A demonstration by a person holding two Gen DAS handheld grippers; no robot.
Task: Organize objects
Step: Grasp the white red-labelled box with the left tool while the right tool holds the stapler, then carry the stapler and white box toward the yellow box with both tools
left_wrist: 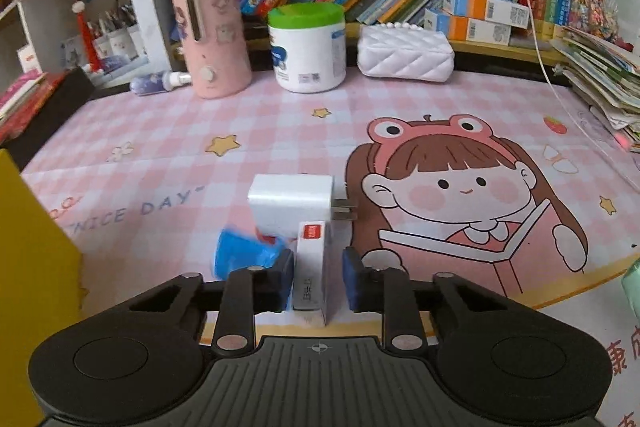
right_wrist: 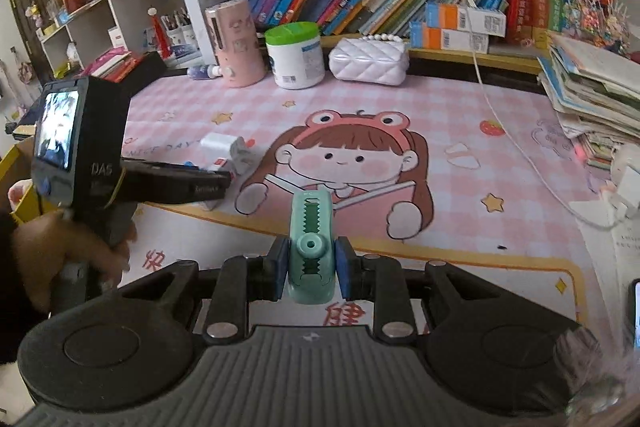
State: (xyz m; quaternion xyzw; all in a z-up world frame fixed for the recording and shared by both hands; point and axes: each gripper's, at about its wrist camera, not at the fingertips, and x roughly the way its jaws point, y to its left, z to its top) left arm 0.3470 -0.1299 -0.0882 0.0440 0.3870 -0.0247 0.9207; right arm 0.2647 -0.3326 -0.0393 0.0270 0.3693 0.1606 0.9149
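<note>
My left gripper [left_wrist: 318, 279] has a small white box [left_wrist: 310, 267] standing between its pads: the left pad touches it, the right pad stands just off, so nothing is clamped. A white charger [left_wrist: 290, 201] lies just beyond. My right gripper [right_wrist: 311, 269] is clamped on a green clip [right_wrist: 310, 247] above the pink mat [right_wrist: 460, 99].

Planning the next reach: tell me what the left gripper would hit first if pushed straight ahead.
The left gripper has a small white box between its fingers, the right pad apart from it. Straight ahead, just beyond the box, lies a white charger; that probably comes first, though depth is uncertain.
</note>
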